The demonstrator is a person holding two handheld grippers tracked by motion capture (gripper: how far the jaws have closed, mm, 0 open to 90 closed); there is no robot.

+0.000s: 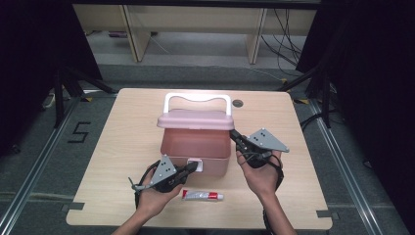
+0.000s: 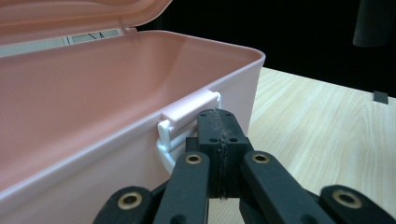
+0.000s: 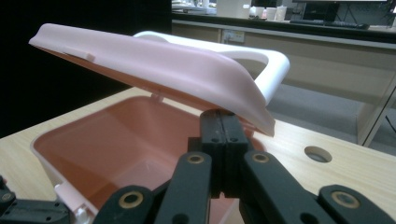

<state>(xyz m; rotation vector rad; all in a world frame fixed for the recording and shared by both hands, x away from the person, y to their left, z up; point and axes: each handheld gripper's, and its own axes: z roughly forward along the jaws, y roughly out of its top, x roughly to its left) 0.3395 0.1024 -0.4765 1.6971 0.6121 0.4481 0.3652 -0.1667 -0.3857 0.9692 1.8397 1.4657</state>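
A pink storage box with a white handle stands mid-table, its lid partly raised. My right gripper is shut with nothing between its jaws, and its tip sits under the lid's right edge. In the right gripper view the shut jaws touch the underside of the lid above the empty box. My left gripper is also shut and empty, at the box's front beside the white latch. In the left gripper view its tip rests against the latch.
A small white and red tube lies on the wooden table near the front edge, between the person's two hands. A round hole is in the tabletop behind the box. Dark stands and cables flank the table.
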